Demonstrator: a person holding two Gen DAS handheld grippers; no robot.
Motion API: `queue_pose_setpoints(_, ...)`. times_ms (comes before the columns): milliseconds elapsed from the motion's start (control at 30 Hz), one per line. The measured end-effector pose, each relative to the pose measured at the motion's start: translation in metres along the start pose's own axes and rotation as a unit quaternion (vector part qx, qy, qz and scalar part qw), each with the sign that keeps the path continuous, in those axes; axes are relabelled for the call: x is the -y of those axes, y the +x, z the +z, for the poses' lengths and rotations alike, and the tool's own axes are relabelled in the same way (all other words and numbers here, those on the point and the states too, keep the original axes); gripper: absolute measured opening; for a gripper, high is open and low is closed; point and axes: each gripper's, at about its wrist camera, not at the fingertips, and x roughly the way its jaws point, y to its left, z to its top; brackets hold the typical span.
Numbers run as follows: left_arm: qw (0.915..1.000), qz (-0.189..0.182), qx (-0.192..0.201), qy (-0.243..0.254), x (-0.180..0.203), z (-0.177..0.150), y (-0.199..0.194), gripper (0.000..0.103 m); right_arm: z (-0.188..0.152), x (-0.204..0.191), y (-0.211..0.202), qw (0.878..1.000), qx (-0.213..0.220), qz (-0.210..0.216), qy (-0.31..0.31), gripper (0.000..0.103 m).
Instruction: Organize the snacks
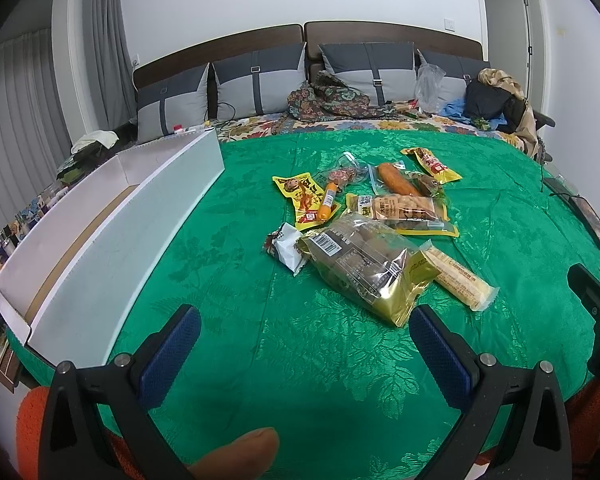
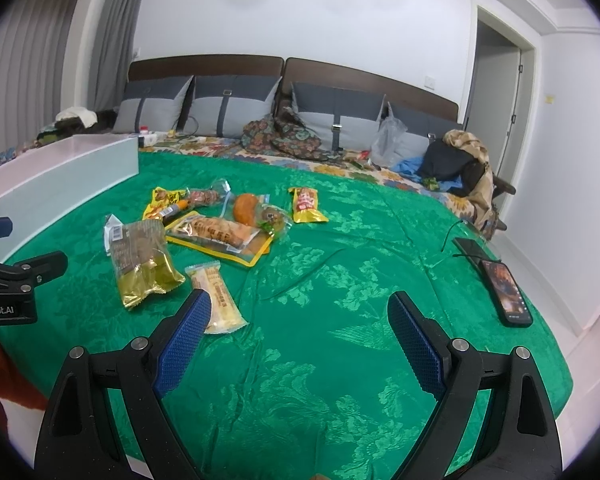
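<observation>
Several snack packets lie in a loose pile on the green bedspread (image 1: 308, 360). Nearest is a gold bag of brown cakes (image 1: 364, 272), also in the right wrist view (image 2: 144, 262). A pale wafer bar (image 1: 456, 278) (image 2: 216, 300) lies beside it, with a small white packet (image 1: 286, 248), a yellow-edged pastry pack (image 1: 404, 212) and an orange sausage (image 1: 328, 200) behind. A long white box (image 1: 112, 236) (image 2: 56, 180) stands open at the left. My left gripper (image 1: 304, 320) is open and empty just short of the gold bag. My right gripper (image 2: 300, 308) is open and empty, its left finger over the wafer bar's end.
Grey pillows (image 1: 260, 80) and a dark headboard line the far side, with clothes and a plastic bag (image 1: 428, 84) heaped there. A phone (image 2: 506, 292) with cables lies at the bed's right edge. A doorway (image 2: 496, 92) is at the far right.
</observation>
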Motion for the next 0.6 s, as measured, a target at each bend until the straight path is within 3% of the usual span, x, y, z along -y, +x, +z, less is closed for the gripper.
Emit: queue_pose_setpoints(600, 0.9999, 0.000, -0.009, 0.005, -0.0002, -0.0017, 0.0037, 0.103, -0.0033, -0.0033, 0.0019, 1.000, -0.005, 0.003, -0.003, 0.092)
